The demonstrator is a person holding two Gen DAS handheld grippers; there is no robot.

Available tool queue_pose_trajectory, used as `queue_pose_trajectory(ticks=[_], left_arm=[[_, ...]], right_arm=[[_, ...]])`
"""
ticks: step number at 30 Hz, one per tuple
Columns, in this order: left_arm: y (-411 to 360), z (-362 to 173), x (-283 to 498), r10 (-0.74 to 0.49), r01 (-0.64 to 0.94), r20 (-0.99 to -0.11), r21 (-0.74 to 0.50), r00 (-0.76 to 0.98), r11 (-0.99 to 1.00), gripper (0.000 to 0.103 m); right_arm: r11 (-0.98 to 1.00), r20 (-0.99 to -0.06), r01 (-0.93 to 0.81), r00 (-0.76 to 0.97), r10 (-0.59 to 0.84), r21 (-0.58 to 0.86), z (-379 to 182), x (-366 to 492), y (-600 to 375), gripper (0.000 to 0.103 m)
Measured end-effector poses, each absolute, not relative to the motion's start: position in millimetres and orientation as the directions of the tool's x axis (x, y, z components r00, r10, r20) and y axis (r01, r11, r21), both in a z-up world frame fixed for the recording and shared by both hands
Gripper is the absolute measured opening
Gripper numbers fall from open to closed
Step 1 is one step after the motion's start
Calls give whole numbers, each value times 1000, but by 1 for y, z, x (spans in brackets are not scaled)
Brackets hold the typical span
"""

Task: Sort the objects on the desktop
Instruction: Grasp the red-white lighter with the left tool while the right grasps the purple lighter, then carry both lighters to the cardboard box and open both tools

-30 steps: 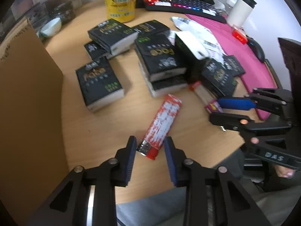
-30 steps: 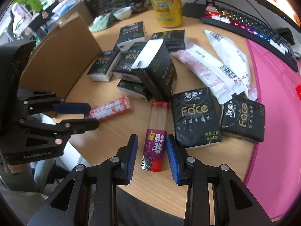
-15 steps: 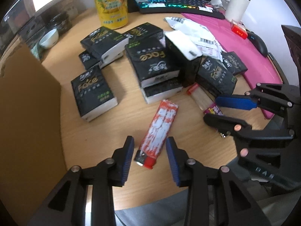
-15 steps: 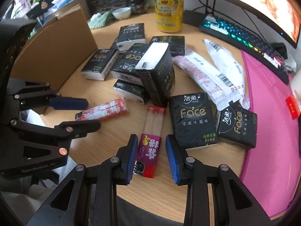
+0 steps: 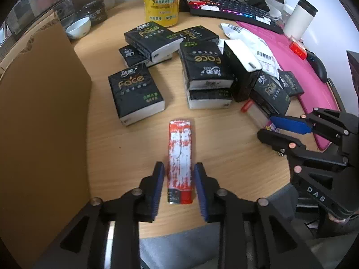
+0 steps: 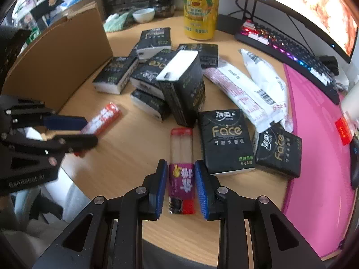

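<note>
Both pitched steeply down: left gripper (image 5: 179, 180) jaws closing around red-white lighter (image 5: 180, 157), right gripper (image 6: 180, 179) closing around purple-label lighter (image 6: 181, 170), neither visibly clamped.

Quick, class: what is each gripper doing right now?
Left gripper: closing around the red-and-white lighter, small gaps remain.
Right gripper: closing around the purple-labelled lighter, not yet clamped.

We see left black plastic two-finger gripper (image 5: 179, 180): blue ribbed pads, triangular cut-outs in angular linkage arms, silver pivot screws. Right black plastic two-finger gripper (image 6: 180, 183) same build; from left view, copper-coloured rivets, white "DAS" lettering on body. Grey trouser fabric below desk edge.
</note>
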State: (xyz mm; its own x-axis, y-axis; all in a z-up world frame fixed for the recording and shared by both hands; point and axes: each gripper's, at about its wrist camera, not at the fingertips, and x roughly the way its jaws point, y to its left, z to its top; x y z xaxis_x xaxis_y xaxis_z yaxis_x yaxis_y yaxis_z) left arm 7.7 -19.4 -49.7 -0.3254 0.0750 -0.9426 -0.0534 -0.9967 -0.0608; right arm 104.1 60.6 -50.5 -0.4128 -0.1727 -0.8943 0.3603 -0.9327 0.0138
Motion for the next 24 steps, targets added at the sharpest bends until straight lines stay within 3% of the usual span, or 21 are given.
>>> queue_pose_trajectory(ticks=[10, 14, 24], left_arm=[[-8, -52, 0, 41, -63, -938, -20, -343, -998, 32], [-7, -51, 1, 45, -80, -940, -19, -340, -997, 25], [-10, -47, 3, 51, -77, -928, -25, -369, -997, 25]], right_arm=[[-934, -888, 358, -434, -150, -17, -52, 98, 54, 23], [-934, -891, 356, -421, -170, 10, -51, 96, 58, 23], [-934, -895, 355, -400, -197, 47, -51, 95, 63, 23]])
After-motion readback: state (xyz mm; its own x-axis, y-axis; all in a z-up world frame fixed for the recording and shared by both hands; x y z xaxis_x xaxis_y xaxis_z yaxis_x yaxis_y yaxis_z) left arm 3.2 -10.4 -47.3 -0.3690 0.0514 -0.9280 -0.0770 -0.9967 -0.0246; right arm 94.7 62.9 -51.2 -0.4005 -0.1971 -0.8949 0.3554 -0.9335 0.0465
